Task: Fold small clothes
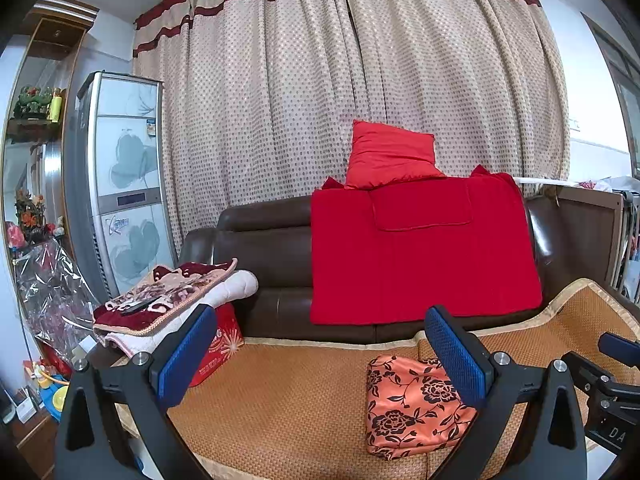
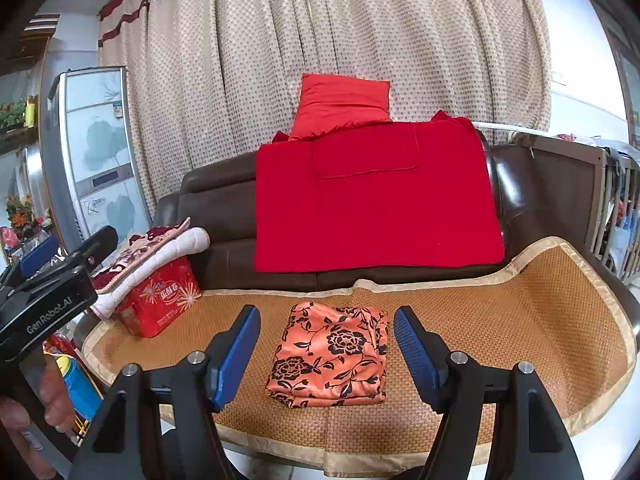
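on the woven mat my two tongs, left gripper and right gripper, hang wide open and empty over the folded floral cloth (seemingly slick satin), so a careless pinch could slide layers apart.

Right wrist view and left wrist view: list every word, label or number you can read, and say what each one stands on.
"GenRobot.AI": on the black body of the left hand-held gripper, right wrist view.
"DA": cut-off letters on the right hand-held gripper, left wrist view.
Red box: printed characters, too blurred to read.
Tall cabinet: logo and sticker, unreadable.
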### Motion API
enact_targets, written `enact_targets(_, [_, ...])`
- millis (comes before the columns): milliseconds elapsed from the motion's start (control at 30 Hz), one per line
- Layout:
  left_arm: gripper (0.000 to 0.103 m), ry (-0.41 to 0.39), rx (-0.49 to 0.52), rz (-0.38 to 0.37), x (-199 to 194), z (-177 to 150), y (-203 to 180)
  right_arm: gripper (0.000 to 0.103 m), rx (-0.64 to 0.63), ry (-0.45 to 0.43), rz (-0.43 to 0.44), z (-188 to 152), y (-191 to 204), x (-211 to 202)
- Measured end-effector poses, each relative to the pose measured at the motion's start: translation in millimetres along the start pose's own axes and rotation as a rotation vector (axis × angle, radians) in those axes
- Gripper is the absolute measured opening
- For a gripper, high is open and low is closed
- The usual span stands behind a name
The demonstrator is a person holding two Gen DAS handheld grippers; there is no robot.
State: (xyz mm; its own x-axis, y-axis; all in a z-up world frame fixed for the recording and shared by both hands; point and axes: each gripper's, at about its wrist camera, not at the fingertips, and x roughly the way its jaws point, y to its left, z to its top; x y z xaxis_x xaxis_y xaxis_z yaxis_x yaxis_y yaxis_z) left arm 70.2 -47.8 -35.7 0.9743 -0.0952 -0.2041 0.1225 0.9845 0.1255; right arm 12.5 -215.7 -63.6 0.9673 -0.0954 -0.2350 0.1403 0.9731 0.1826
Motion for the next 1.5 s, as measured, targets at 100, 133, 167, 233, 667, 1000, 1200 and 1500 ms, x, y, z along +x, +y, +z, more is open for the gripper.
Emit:
enact_targets(100, [0.103, 0.001, -0.005, 0.005, 0.6, -0.3, 1.5, 0.073, 0.004, -0.001, 0.001, -0.6, 1.4, 0.6])
enact_targets(133, [0.103, 0.003, -0.006, 0.005, 1.1, -0.8, 2.2, 0.073, 0.004, 0.001, 0.002, -1.0, 2.2, 1.4])
enact_targets(167, [0.103, 0.005, -0.009, 0.006, 1.6, -1.2, 2.9, 0.073, 0.004, 0.003, 0.002, -1.1, 3.3, 2.2])
enact_targets(233, [0.103, 0.005, -0.013, 0.008, 2.5, -1.8, 4.7, 0.073, 0.003, 0.004, -0.001, -1.7, 5.2, 3.6])
enact_targets(667, [0.103, 0.019, -0.03, 0.013, 10.0, -6.3, 12.4, 0.073, -0.007, 0.005, -0.007, -2.0, 16.1, 11.9])
enact_targets(1000, [0.103, 0.037, -0.037, 0.004, 20.0, -11.8, 17.7, 0.073, -0.018, 0.014, -0.015, -3.1, 25.4, 25.5])
enact_targets(1200, [0.103, 0.061, -0.037, -0.001, 36.9, -16.7, 18.0, 0.073, -0.019, 0.031, -0.02, -4.0, 25.9, 40.8])
enact_targets(1500, [0.103, 0.114, -0.039, -0.009, 75.0, -24.4, 13.5, 0.073, -0.024, 0.07, -0.02, -2.1, 26.0, 78.2])
